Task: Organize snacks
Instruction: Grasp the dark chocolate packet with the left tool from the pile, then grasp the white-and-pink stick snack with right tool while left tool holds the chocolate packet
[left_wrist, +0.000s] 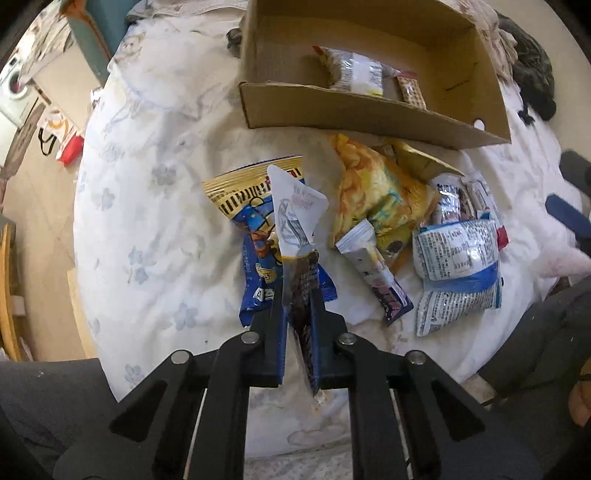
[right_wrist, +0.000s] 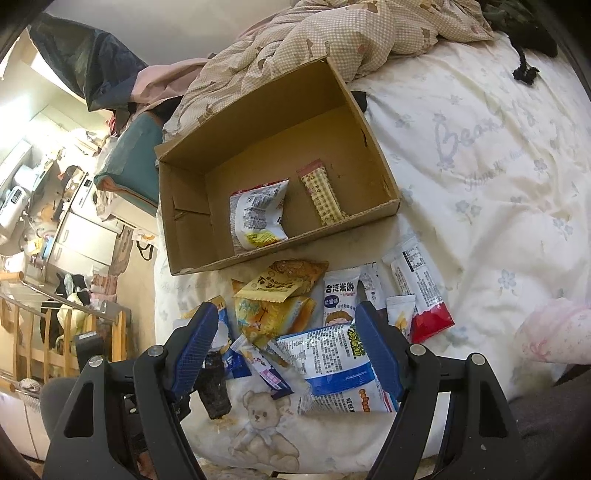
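Left wrist view: the left gripper (left_wrist: 298, 295) has its jaws clamped on a slim wafer pack (left_wrist: 295, 236), held upright above the white bedsheet (left_wrist: 147, 206). Under it lies a blue bag (left_wrist: 258, 236). To the right are a yellow bag (left_wrist: 373, 195), a small stick pack (left_wrist: 376, 273) and a white-blue bag (left_wrist: 458, 254). Beyond them the cardboard box (left_wrist: 369, 114) holds 2 snacks.

Right wrist view: the right gripper (right_wrist: 286, 350) hangs with jaws wide apart, holding nothing, over the loose pile and the white-blue bag (right_wrist: 332, 365). The box (right_wrist: 192, 236) lies just past the pile, with a white pouch (right_wrist: 258, 214) and a checked bar (right_wrist: 321, 195) inside. A red-tipped pack (right_wrist: 421, 288) lies to the right.
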